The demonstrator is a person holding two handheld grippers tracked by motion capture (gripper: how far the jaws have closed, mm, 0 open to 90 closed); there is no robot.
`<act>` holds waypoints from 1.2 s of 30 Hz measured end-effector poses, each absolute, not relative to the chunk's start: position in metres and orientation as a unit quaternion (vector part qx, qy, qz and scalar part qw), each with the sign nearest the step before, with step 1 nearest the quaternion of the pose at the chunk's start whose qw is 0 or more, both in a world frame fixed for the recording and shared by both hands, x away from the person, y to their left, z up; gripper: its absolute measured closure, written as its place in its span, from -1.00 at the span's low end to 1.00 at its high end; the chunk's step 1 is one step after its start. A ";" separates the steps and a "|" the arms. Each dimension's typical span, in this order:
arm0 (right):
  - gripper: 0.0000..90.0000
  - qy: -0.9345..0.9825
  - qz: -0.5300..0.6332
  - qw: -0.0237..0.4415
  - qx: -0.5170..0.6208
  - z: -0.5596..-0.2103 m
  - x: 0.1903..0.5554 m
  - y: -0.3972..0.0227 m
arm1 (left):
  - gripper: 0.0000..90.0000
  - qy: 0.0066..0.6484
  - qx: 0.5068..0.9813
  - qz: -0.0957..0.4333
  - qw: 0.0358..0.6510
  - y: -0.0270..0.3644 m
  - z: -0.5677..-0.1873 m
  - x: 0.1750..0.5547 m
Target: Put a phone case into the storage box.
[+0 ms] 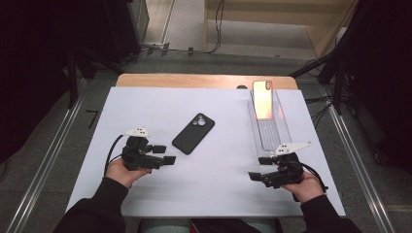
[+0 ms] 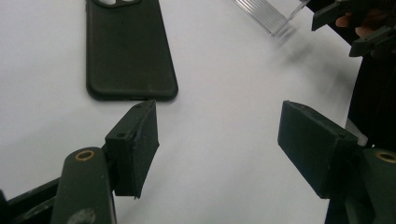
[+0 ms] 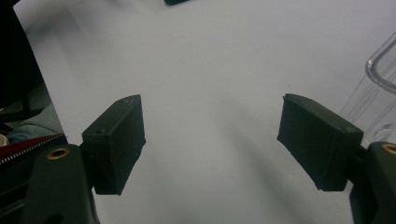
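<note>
- High view: a white sheet [image 1: 204,184] covers a wooden table [image 1: 194,80]. Taking the black phone case [image 1: 193,133] as the landmark, it lies flat near the sheet's middle, camera cut-out at its far end, tilted slightly. To its right, well apart, a clear plastic tray [image 1: 270,127] runs lengthwise away from the person, and a phone [image 1: 263,99] with a glossy orange-pink reflective face leans in its far end. The left gripper [image 1: 164,155] sits just left of and nearer than the case, jaws parted and empty, pointing right. The right gripper [image 1: 260,168] sits well right of the case, at the tray's near end, jaws spread with nothing between them, topped by a pale three-cornered plate.
- Left gripper view: the case's matte, rounded-corner bottom edge [image 2: 130,49] lies just beyond the left jaw's tip, apart from it. The ridged end of the tray [image 2: 264,13] and the other gripper [image 2: 355,25] appear top right. Blocky black jaws stand wide.
- Right gripper view: jaws released over bare white sheet; the tray's curved transparent rim [image 3: 380,70] is at the right edge, and a sliver of the case [image 3: 176,2] at the top.
</note>
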State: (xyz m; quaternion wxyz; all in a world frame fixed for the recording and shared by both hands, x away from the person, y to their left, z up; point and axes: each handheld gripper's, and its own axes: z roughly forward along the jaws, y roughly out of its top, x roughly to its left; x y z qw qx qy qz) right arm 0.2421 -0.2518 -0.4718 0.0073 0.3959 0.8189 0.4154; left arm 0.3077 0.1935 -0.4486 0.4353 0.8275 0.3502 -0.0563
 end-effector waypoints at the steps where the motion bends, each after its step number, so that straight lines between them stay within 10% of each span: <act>1: -0.53 0.819 0.415 0.007 0.397 -0.472 0.242 -0.252 | -0.35 0.349 0.826 -0.060 0.438 0.195 -0.449 0.305; 36: -0.53 0.821 0.407 0.008 0.400 -0.474 0.245 -0.250 | -0.46 0.360 0.835 -0.027 0.415 0.183 -0.439 0.311</act>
